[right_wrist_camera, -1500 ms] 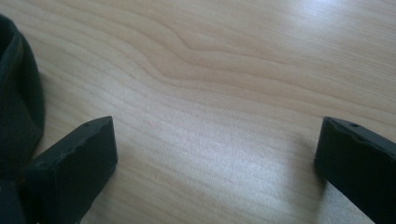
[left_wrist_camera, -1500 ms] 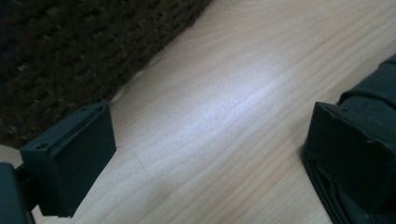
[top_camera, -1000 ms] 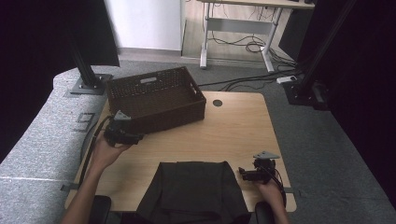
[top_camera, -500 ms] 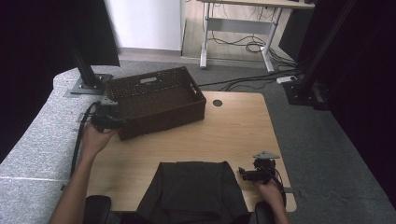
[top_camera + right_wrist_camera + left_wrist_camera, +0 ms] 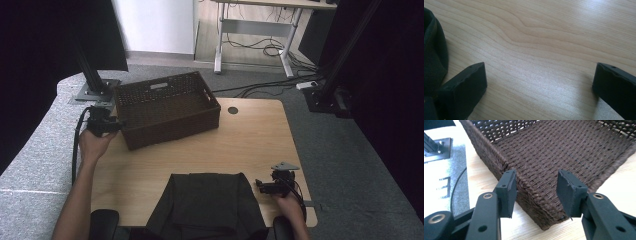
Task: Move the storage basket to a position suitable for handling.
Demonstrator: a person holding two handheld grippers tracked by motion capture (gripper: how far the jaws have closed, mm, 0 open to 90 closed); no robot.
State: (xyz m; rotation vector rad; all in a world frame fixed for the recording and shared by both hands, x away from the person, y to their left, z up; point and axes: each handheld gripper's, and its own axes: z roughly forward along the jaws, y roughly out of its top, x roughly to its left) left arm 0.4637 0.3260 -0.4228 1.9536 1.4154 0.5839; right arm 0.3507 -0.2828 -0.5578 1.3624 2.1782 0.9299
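Basket [image 5: 167,110] corner getting grabbed on the table [image 5: 250,145]

Left hand-held gripper [image 5: 114,125] sits at the basket's near-left corner, jaws just been closing with the woven wall between them, not clearly pinching yet. Right hand-held gripper [image 5: 260,186] rests well away from the basket, beside dark cloth [image 5: 207,205], jaws wide apart, holding nothing.

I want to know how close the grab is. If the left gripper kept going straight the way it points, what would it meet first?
The woven basket: the left gripper already straddles its near corner, jaws closing in, so it would likely push into that wall almost at once.
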